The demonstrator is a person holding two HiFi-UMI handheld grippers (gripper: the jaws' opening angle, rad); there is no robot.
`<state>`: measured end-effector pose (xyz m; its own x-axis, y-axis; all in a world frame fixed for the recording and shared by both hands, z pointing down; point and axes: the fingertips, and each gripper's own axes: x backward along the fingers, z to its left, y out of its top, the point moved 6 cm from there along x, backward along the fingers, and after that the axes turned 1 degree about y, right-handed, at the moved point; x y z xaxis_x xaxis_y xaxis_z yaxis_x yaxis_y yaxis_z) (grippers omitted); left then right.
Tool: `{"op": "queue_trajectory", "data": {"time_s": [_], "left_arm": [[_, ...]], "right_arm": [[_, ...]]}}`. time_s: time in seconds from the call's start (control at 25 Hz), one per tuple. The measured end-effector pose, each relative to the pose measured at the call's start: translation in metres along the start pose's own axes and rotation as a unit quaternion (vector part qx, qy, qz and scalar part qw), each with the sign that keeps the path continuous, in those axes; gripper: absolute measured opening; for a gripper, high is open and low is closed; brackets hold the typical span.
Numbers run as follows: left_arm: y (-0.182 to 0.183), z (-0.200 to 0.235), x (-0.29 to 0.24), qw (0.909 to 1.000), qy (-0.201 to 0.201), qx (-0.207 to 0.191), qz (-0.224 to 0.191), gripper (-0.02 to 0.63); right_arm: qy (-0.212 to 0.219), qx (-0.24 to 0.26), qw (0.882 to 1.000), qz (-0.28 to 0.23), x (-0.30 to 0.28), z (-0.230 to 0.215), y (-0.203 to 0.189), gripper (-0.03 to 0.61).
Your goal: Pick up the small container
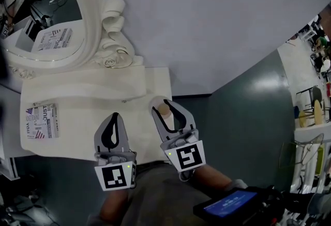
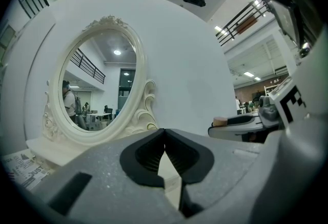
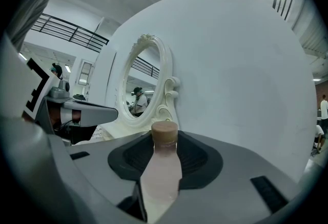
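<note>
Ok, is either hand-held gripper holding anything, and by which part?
The right hand-held gripper grips the small container by its body, below the cap. The left hand-held gripper is shut, empty.

Surface here is a cream tabletop, running under the left gripper and out ahead of it. An oval mirror in a curly white frame stands on it, beyond that gripper and to its left. A printed card lies flat left of the gripper.
</note>
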<state>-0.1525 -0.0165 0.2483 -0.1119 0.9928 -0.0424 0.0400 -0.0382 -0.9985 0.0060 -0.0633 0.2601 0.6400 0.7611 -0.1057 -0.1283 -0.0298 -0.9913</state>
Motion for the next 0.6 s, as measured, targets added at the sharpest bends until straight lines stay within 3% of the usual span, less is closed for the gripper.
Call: {"op": "queue_trajectory", "data": {"time_s": [0.6], "left_arm": [[0.0012,0.0015,0.0005,1.0,-0.007,-0.001,-0.003,0.015]], "right_arm": [[-0.001,0.004,1.0,0.0,-0.0011,0.0027,0.0006,0.143]]}}
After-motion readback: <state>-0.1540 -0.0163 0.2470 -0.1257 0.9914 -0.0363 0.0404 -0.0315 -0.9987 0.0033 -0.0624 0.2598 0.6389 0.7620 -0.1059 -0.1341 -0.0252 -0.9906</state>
